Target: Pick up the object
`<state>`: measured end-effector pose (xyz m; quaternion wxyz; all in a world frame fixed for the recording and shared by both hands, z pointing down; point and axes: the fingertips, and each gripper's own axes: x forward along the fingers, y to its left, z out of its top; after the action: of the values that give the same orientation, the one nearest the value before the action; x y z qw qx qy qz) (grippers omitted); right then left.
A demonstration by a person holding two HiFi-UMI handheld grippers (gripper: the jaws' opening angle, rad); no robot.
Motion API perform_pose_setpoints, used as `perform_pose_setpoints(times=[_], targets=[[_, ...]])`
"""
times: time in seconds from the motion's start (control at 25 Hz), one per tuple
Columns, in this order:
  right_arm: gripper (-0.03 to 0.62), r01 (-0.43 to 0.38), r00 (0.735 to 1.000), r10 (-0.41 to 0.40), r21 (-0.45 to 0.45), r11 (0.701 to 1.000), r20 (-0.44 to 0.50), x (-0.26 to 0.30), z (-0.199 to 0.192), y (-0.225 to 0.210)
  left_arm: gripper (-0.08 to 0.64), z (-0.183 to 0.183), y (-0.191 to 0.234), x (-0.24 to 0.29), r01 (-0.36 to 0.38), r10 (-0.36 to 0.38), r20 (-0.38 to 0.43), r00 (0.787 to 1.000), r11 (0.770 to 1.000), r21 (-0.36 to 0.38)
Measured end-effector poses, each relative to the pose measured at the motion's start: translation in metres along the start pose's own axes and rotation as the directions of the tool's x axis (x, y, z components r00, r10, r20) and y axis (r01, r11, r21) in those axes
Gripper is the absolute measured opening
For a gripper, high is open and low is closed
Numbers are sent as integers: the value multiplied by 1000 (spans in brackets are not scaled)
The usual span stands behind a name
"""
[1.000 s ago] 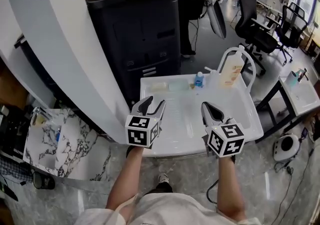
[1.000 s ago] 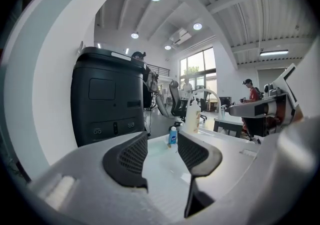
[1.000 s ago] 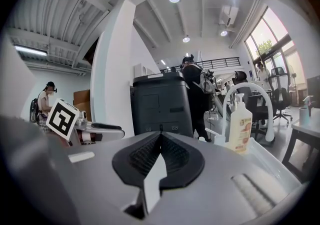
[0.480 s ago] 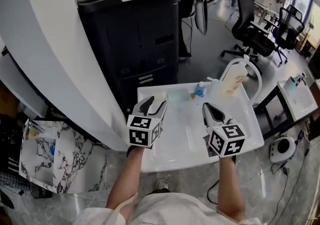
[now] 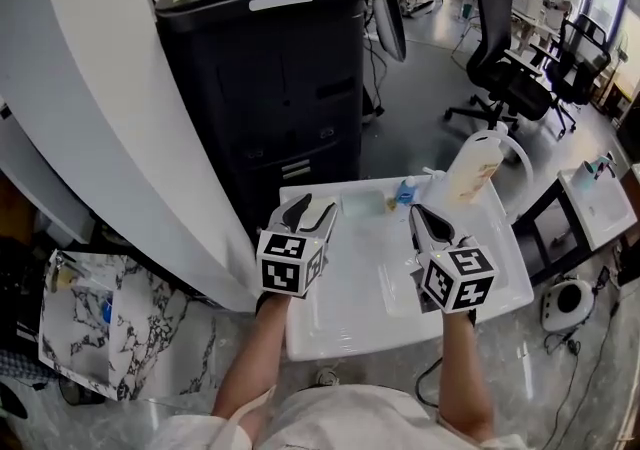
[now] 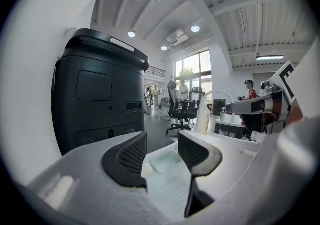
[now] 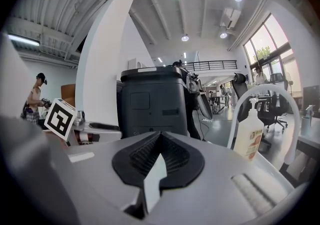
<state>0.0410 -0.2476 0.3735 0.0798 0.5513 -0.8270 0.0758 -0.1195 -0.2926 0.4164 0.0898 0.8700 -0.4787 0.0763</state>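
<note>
Forward creep toward the counter's [image 5: 350, 323] far edge: left tongs [image 5: 308, 208] part-open and empty, right tongs [image 5: 425, 218] pinched together. Clear dish [image 5: 362, 203] lies crosswise just ahead, blue bottle [image 5: 405, 192] and pump bottle [image 5: 472, 166] rightward.

The desk [image 5: 345, 323] is white. Beyond the left tool [image 5: 308, 208] stands a black cabinet [image 5: 270, 78]; past the right tool [image 5: 420, 218], a cream bottle [image 5: 472, 166], orange-labelled.
</note>
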Motion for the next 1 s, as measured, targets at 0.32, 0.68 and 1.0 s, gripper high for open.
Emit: perform_pose_setpoints(times=[0.32, 0.68, 1.0], targets=[[3, -29, 1000, 29, -7, 1000, 12, 12, 4, -8, 202, 1, 4, 6, -27, 27, 1, 1000, 1000, 14], [3, -106, 994, 107, -16, 994, 17, 39, 12, -41, 206, 7, 5, 35, -99, 99, -3, 995, 995, 16], [3, -157, 987, 157, -8, 988, 26, 61, 20, -72, 207, 16, 5, 61, -147, 147, -12, 989, 989, 30]])
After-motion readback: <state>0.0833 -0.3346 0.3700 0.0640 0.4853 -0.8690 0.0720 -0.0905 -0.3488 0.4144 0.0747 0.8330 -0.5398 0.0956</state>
